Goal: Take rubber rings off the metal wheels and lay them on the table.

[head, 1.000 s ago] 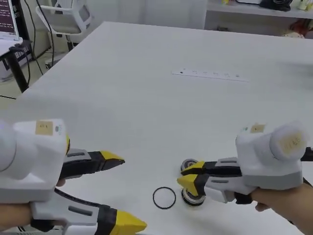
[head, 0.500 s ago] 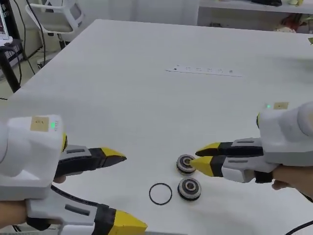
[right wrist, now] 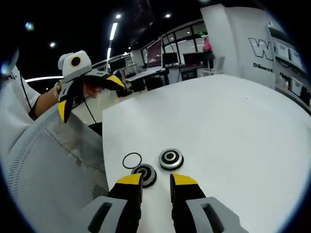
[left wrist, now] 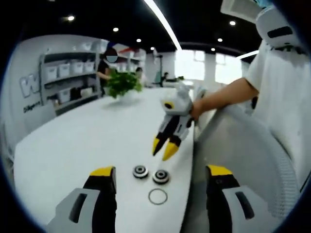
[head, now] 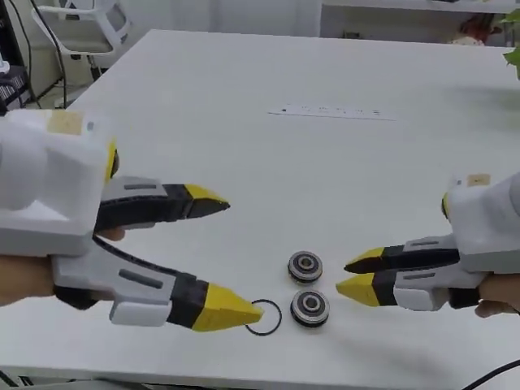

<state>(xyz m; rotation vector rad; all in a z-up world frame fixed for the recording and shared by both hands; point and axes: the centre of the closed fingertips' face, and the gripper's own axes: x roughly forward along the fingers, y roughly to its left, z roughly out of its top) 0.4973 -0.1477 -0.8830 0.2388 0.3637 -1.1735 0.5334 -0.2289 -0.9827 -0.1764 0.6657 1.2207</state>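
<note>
One rubber ring [head: 268,318] lies on the desk [head: 244,146] already. Your left gripper [head: 244,256] is spread wide, the right gripper [head: 344,275] slightly parted and empty. Next, I think, pinch the near wheel [head: 309,306] and peel off its ring.

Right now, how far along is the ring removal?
Done: one rubber ring lies loose on the table.
In hand: nothing. The left claw is open wide, the right claw narrowly open.
Left: the far wheel and near wheel show dark rims, possibly rings; too small to confirm.

Black ring [head: 279,317], silver-black wheels [head: 305,266], white table [head: 244,122]; left tongs [head: 244,256] and right tongs [head: 344,275] yellow-tipped.
</note>
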